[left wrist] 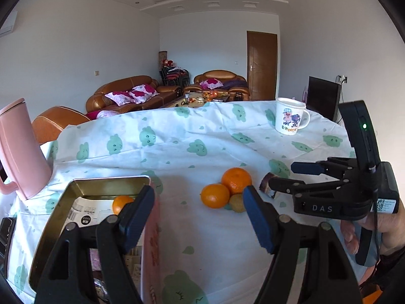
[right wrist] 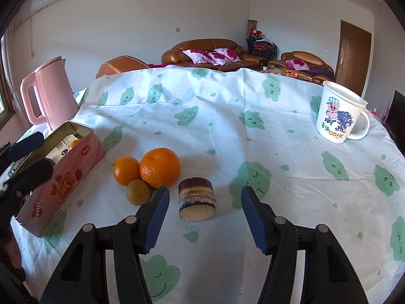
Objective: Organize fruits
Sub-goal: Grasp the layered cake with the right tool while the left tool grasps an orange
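Above the tablecloth [right wrist: 215, 96], left claw [left wrist: 200, 215] and right claw [right wrist: 205, 217] tilted downward, both apart, empty.

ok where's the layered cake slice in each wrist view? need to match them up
Left wrist: layered cake slice sits right of centre, mostly hidden behind the right gripper, just right of the larger orange.
Right wrist: cake slice sits at lower centre, in full view between the open jaws of the right gripper, right of the same orange.
Shared landmark: the cartoon mug at the far right of the table.
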A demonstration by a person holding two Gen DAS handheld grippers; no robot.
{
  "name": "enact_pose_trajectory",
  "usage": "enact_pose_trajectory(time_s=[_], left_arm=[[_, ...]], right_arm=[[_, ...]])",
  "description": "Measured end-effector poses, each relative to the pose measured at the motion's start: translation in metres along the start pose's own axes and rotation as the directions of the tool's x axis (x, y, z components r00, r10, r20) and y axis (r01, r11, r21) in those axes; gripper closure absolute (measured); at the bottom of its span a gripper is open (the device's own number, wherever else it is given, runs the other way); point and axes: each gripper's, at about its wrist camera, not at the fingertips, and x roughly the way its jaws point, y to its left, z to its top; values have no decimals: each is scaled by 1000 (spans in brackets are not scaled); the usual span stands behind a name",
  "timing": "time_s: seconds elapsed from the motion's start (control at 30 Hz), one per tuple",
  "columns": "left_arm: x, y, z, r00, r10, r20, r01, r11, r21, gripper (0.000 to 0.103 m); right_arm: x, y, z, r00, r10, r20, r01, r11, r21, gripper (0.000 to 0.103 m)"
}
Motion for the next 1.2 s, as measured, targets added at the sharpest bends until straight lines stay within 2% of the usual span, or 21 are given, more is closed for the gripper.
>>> enact_pose_trajectory(time_s=[0.13,0.23,0.37,0.63,1.03,1.07,1.1,1.2], left_arm=[[16,-9,-3,999,-3,-47,4,1000,18,28],[29,-12,-4,996,-6,-85,7,1000,18,28],[49,-12,0,990,8,-141,-5,1000,20,43],[79,-16,5,975,8,-224,0,999,39,43],[89,-10,6,967,-8,-253,5,1000,-10,44],[91,-8,6,964,-22,-264,15,1000,-27,48],[94,-7,5,960,-34,-279,25,999,-34,60],[94,-7,4,958,-50,-281,41,998,-36,61]], right_arm=[[17,2,1,997,16,-77,-17,1000,-14,43],[28,1,0,990,48,-132,-48,999,0,66],[26,-2,-2,991,49,-123,-48,999,13,66],[18,-3,-1,995,26,-92,-24,1000,19,66],[14,-7,0,998,17,-62,-15,999,34,66],[14,-6,0,998,14,-61,-12,999,31,66],[13,-5,-1,998,11,-59,-9,1000,27,66],[11,-3,-1,999,4,-48,-3,1000,19,66]])
